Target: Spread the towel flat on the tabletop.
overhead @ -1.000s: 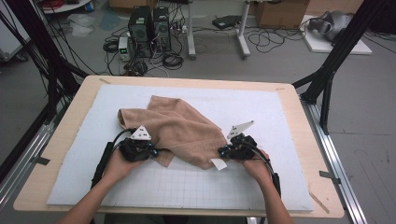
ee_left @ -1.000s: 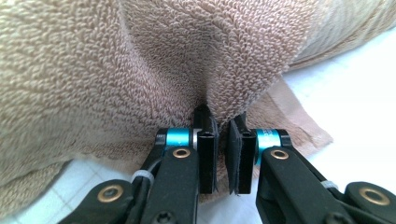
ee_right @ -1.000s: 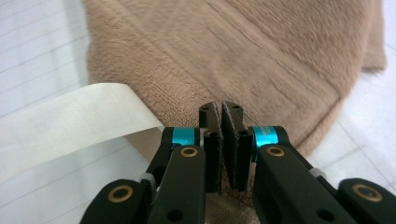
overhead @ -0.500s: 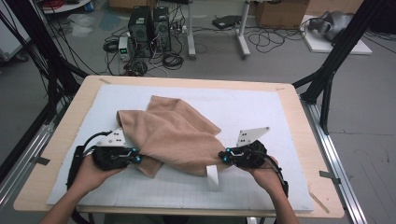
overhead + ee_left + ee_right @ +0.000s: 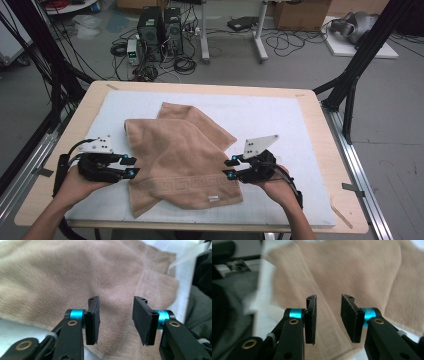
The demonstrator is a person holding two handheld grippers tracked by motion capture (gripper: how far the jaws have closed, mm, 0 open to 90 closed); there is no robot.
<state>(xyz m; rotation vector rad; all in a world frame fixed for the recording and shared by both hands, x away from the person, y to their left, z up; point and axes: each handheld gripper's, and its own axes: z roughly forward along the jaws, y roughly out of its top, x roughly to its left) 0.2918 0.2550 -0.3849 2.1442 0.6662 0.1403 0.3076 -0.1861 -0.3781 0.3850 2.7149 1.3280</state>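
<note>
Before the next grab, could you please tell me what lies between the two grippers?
The towel lies there, rumpled on the mat, between the left gripper and right gripper, as the high view shows.

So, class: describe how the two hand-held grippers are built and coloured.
Each gripper, left and right, has a black body, two flat black rectangular pads on turquoise collars, brass-coloured rivets and a pale grey triangular plate with dark dots. Black cables trail back. The forearms are bare, without sleeves.
</note>
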